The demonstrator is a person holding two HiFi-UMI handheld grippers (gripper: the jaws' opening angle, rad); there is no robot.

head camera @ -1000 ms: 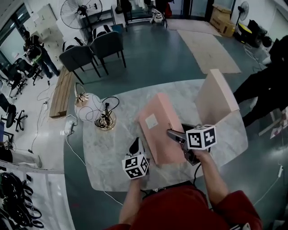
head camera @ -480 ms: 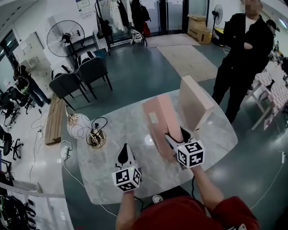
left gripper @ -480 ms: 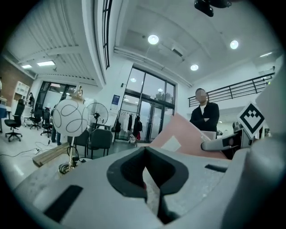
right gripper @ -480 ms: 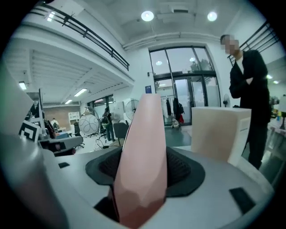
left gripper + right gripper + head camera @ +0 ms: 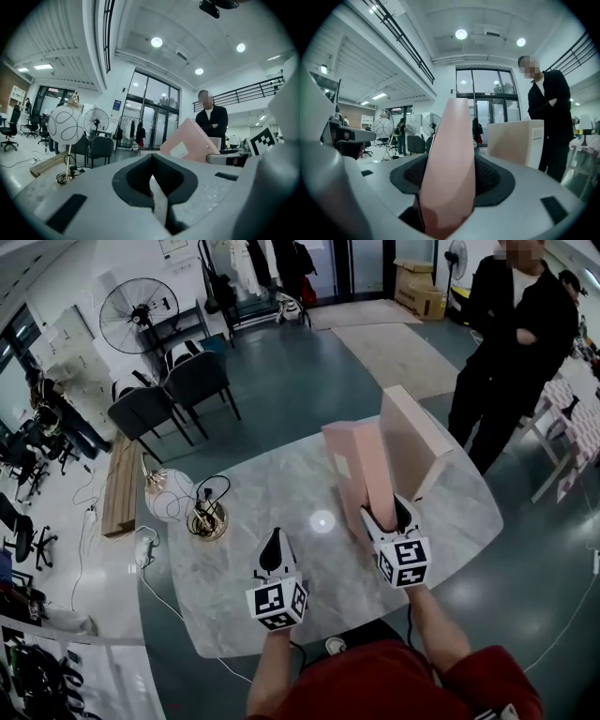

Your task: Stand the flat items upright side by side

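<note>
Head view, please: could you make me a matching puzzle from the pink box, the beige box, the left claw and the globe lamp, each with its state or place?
1 pink box
2 beige box
3 left claw
4 globe lamp

A shut, holding nothing
B stands upright, ungripped
C near the left end of the table
D clamped in the right claw

Pairs: 1-D, 2-B, 3-A, 4-C
</note>
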